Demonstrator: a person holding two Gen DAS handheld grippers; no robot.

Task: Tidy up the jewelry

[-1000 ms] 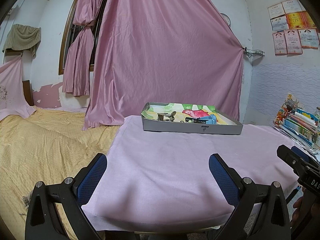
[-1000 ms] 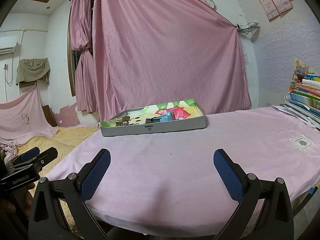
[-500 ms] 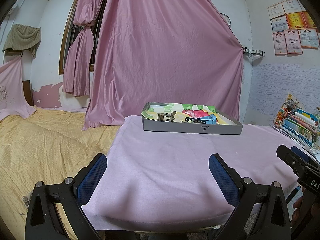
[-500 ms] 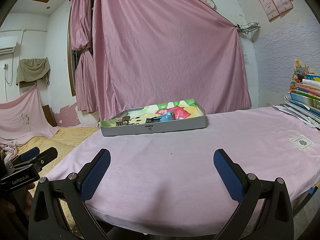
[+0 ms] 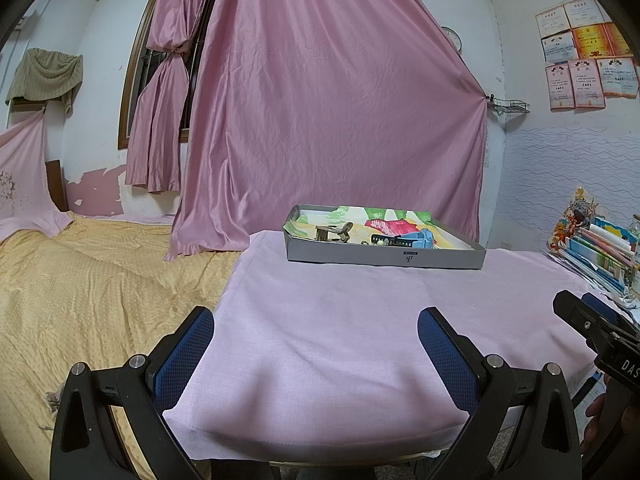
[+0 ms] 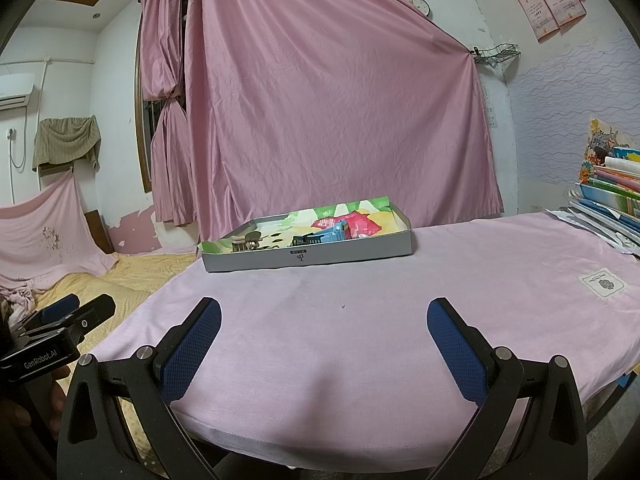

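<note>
The left tool (image 5: 316, 334) and the right tool (image 6: 324, 322) are both hovering spread wide and gripping nothing over the near edge of the pink-clothed worktop (image 6: 360, 320). The shallow grey cardboard tray (image 5: 384, 258) is sitting at the worktop's far side, well apart from both, holding a brown hair claw (image 5: 334, 233) beside a light-blue strap-like piece (image 5: 418, 240) on its colourful paper lining (image 6: 360, 220).

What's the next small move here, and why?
Probably advance the right gripper toward the gray tray at the table's far side. Both grippers' jaws stand wide open and empty above the pink tablecloth, and the blue clip and other pieces lie inside that tray, out of reach.
</note>
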